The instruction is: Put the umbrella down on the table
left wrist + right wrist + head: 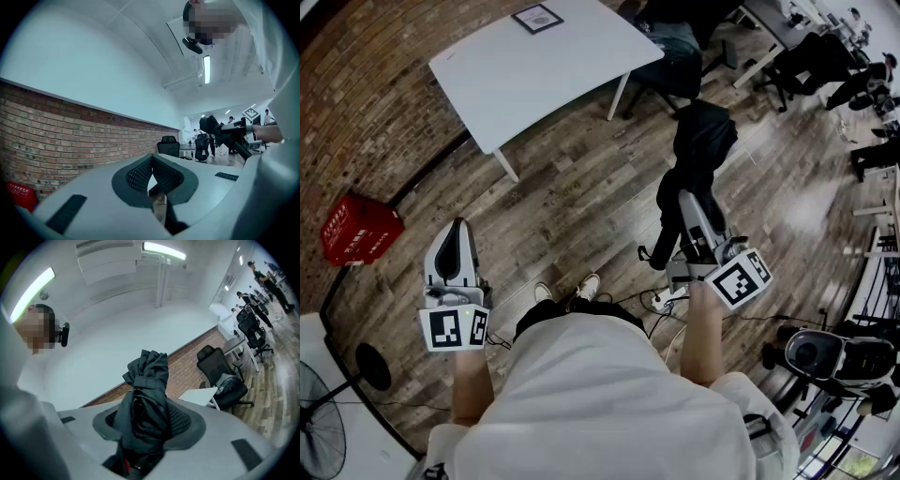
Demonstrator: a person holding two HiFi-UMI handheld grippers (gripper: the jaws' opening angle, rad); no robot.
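Right claw [149, 417] clamped partway shut on folded black umbrella [147, 390], held over wood floor [581, 202], well short of white table [534, 70]. Left claw [151, 176] closed, empty. Nothing delivered yet: approach, lay-down and release all remain

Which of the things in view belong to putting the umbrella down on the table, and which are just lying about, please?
Belong to the job:
- black umbrella, folded
- right tongs, shut on it
- white table, where it goes

Just lying about:
- red crate by the brick wall
- office chair
- standing fan
- left tongs, shut, holding nothing
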